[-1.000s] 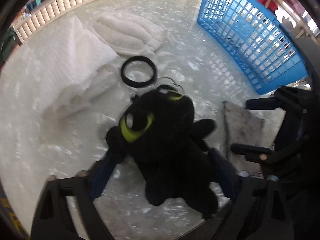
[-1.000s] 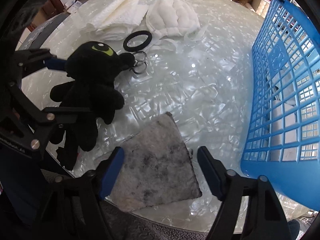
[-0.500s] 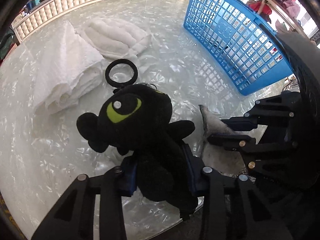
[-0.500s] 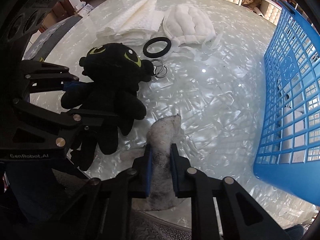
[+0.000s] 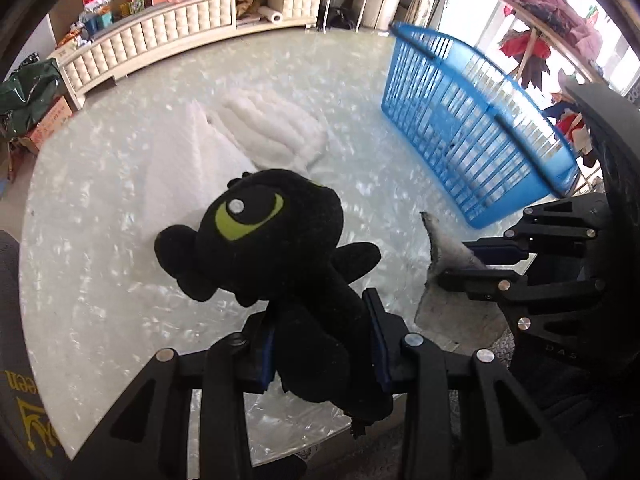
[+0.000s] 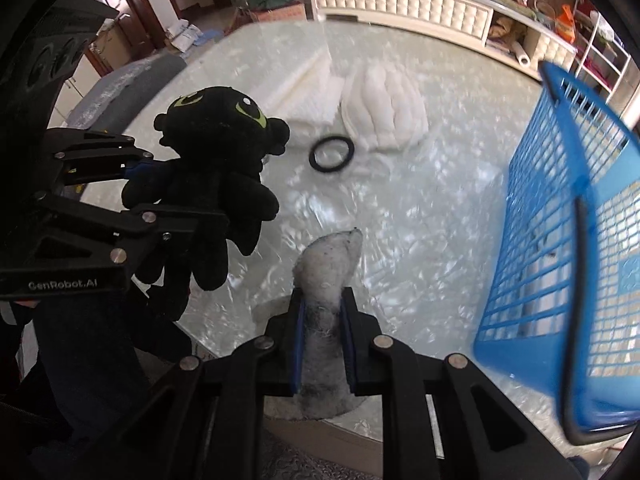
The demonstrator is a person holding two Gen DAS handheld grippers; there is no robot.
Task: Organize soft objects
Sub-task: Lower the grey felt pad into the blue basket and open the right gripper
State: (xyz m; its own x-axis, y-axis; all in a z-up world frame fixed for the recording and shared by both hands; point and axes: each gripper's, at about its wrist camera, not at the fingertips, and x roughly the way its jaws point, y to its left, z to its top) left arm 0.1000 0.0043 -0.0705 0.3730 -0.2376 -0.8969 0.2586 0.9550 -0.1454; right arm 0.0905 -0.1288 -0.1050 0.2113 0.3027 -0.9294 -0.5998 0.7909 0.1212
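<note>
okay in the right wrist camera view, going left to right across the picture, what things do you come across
Left gripper with its jaws shut on the black plush toy → black ring → white padded cushion → blue basket. The grey cloth in the right gripper overlaps the ring's span, so it is left out.

i'm working over a pale glass-like table (image 5: 100, 272) with a pearly flake pattern that shines with reflections. beyond it runs a long low cabinet (image 5: 168, 36) with cream tufted panels, its top crowded with boxes and packets, and a paper roll (image 5: 276, 18) in an open bay. a dark green bag (image 5: 28, 96) slumps at one end beside a cardboard box. bright daylight pours through a window (image 5: 552, 4), where a stand (image 5: 536, 28) holds pink and red clothes.
</note>
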